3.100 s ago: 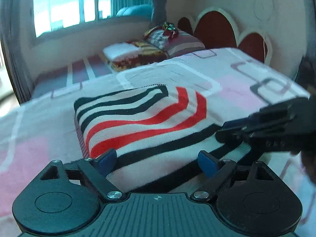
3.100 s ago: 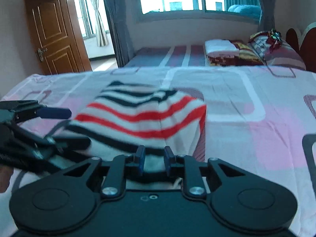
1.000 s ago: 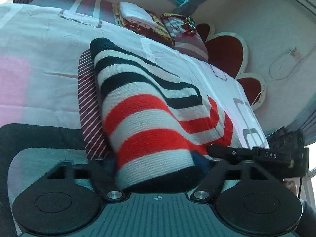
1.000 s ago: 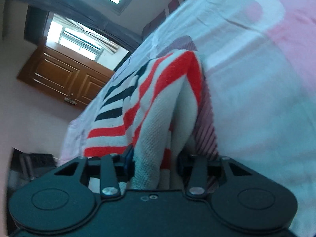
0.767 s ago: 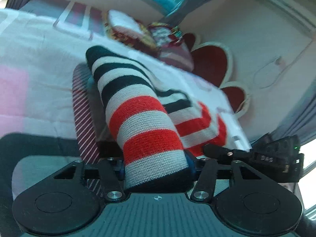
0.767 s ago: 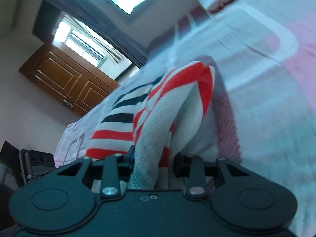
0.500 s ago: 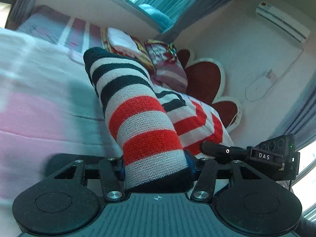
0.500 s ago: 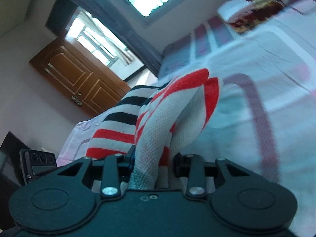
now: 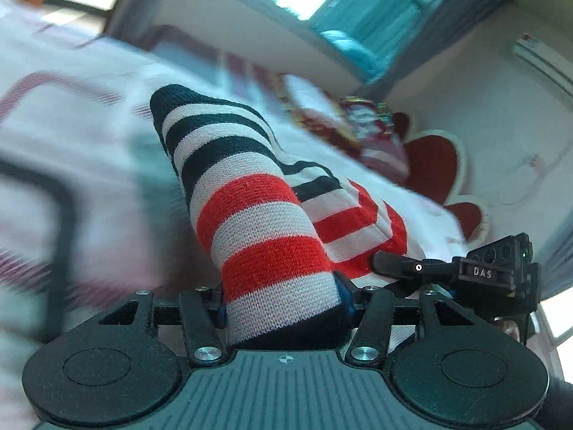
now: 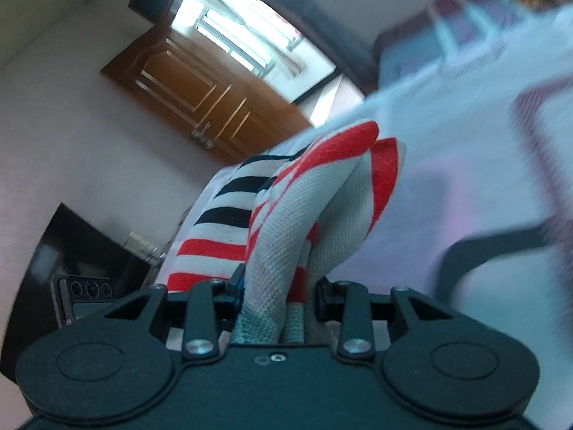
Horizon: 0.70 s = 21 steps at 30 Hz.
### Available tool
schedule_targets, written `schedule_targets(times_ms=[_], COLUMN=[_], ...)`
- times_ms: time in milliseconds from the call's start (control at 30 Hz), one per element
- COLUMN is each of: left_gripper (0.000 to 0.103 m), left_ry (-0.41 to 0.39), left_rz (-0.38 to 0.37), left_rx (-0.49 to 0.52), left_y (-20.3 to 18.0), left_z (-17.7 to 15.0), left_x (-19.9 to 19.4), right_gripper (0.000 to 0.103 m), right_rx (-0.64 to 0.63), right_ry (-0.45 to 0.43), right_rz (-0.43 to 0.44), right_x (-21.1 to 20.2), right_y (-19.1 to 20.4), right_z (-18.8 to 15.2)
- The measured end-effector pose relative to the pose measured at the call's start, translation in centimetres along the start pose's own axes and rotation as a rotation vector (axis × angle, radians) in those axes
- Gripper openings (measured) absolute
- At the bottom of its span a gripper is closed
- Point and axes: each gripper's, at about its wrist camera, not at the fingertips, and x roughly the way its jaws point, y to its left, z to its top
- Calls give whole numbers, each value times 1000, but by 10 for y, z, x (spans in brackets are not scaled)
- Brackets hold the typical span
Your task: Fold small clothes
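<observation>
Folded garment (image 9: 258, 222) between both jaws, above bed (image 9: 71, 136); pillows (image 9: 372, 132) behind.

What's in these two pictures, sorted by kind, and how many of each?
Striped garment: 1
Hand-held grippers: 2, left and right, both clamped on the garment
Bed: 1
Door: 1
Air conditioner: 1
Total: 6

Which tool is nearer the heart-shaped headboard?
Right. The right tool grips the striped garment on the headboard side; the left tool, its jaws just closing further, holds the other end, farther.
</observation>
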Motion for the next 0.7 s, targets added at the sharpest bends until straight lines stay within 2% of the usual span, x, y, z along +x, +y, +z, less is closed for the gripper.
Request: schedule_targets(times_ms=[67,133,167,233,300,367,433,500,567,633,667,700], left_gripper=[56,63,63,73,76,76,76,76,76,76,76,76], left_ry=[31,-2,-16,-34,-47,-70,-118,-138,-143,-122,-113,-105], left_rz=[105,72,79,141,200,246,268,285,276,268,270,271], left_rx=[-32,-75,-67,10,48,94,115,103,88,97,103,101], left_y=[37,57,57,42,34,20,23,21,20,17,15,13], left_z=[-15,-29,-31,-34,-31,-31,-35,-39,-42,-45,-49,-55], left_x=[-4,-10,-12,-8,-6,-14,-39,-57,-63,-62,-61,-60], right_gripper=[34,38,37,37,40,47,59,57,57,56,55,45], right_rx=[68,93,98,94,80,39,-45,-96,-146,-151,-158,-155], right_ry=[56,109,86,68,90,96,71,52,46,87,109,133], right_rz=[18,-51,-37,-31,-59,-116,-205,-244,-211,-182,-188,-185], right_x=[38,68,70,64,60,49,24,3,-19,-21,-19,-13], right_y=[-5,-15,-21,-21,-17,-8,5,19,40,54,58,59], right_z=[-19,-40,-48,-50,-43,-34,-29,-23,-31,-39,-46,-51])
